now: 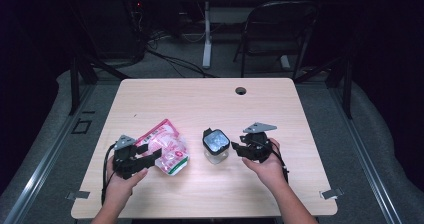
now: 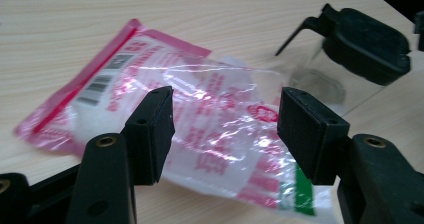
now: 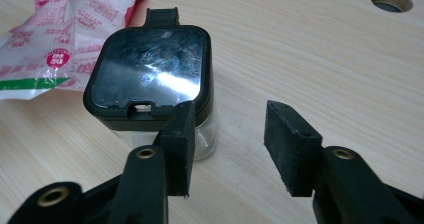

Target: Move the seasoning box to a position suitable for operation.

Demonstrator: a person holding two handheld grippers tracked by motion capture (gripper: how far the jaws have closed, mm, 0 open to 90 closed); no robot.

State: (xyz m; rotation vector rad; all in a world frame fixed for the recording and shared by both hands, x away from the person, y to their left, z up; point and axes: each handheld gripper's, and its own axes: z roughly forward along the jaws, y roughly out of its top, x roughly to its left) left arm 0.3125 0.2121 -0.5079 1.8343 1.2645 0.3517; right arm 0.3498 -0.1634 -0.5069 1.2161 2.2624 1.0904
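Note:
A pink-and-clear plastic bag [image 1: 165,146] [image 2: 125,79] [image 3: 65,39] lies flat on the wooden table, left of centre. Just right of it stands a small clear jar [image 1: 216,145] [image 3: 150,69] with a black square lid, which also appears in the left gripper view [image 2: 360,44]. My left gripper [image 1: 150,153] [image 2: 225,119] hovers open over the bag's near edge, and its pads do not touch the plastic. My right gripper [image 1: 239,149] [image 3: 230,139] is open just right of the jar. The jar sits beyond its left jaw, not between the pads.
The table [image 1: 200,99] has a round cable hole [image 1: 240,90] near its far edge. Bare wood lies behind and to the right of the jar. A dark chair [image 1: 280,29] and a desk leg stand on the floor beyond the table.

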